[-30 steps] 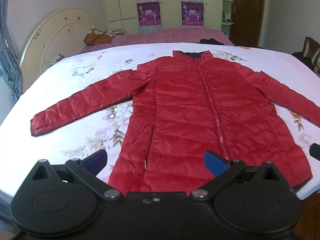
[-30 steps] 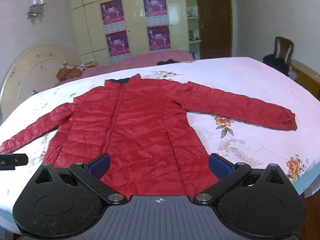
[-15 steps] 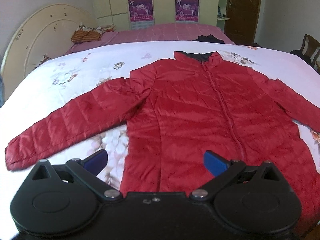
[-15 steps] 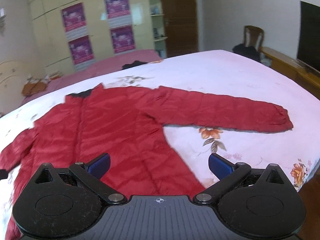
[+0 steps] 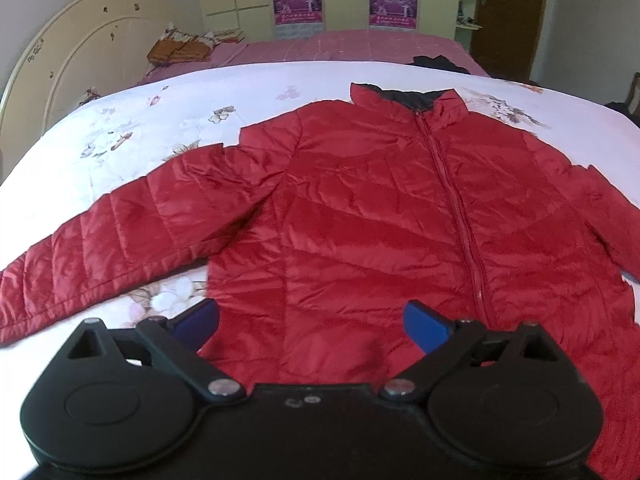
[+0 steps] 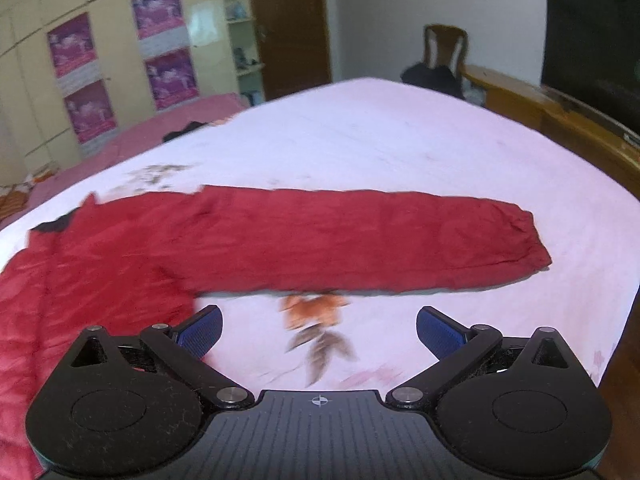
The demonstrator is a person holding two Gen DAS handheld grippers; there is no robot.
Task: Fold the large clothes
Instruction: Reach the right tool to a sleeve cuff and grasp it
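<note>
Left wrist view: a red jacket (image 5: 360, 208) lies flat and zipped on the bed (image 5: 168, 120), collar away from the camera, one sleeve (image 5: 112, 236) stretched out to the side. The left tool (image 5: 312, 320) hovers above the jacket's lower body, its blue pads (image 5: 424, 326) spread wide and gripping nothing.

Right wrist view: blurred. The jacket's other sleeve (image 6: 360, 236) lies straight across the bed (image 6: 400, 140). The right tool (image 6: 318, 330) is spread and empty, over the floral sheet just beside that sleeve.
</note>
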